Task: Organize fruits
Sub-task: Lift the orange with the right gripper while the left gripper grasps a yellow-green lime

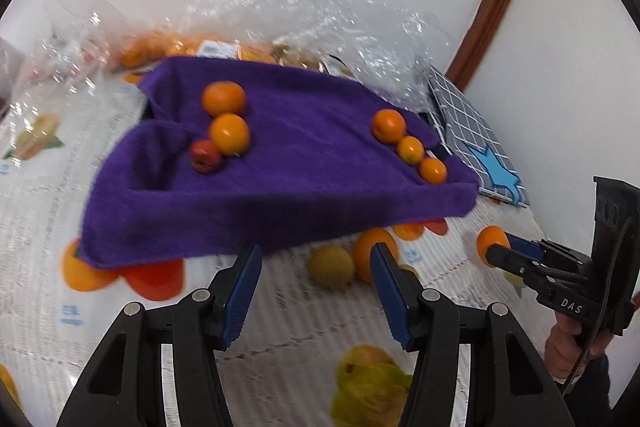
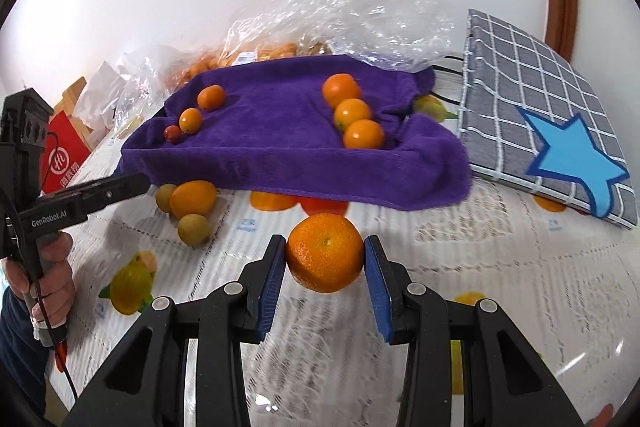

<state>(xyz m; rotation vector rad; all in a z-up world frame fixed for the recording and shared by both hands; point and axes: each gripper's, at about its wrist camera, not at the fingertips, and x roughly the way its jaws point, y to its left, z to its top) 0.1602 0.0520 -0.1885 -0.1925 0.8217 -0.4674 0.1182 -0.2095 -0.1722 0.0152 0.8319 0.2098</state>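
A purple towel [image 1: 288, 163] [image 2: 280, 143] lies over a raised tray. On it are two rows of fruit: two oranges and a small red fruit [image 1: 205, 155] at left, three oranges [image 1: 409, 149] [image 2: 352, 113] at right. My right gripper [image 2: 325, 265] is shut on an orange [image 2: 325, 253] [image 1: 491, 241] just above the tablecloth, in front of the towel. My left gripper [image 1: 316, 263] is open and empty, short of the towel's front edge. Loose real fruit [image 1: 332, 265] [image 2: 193, 199] lies below that edge.
A grey checked pad with a blue star [image 2: 552, 119] [image 1: 476, 139] lies to the right of the towel. Clear plastic bags of fruit [image 2: 340, 11] [image 1: 304, 11] sit behind it against the white wall. A red box [image 2: 64, 155] stands at far left. The tablecloth has printed fruit pictures.
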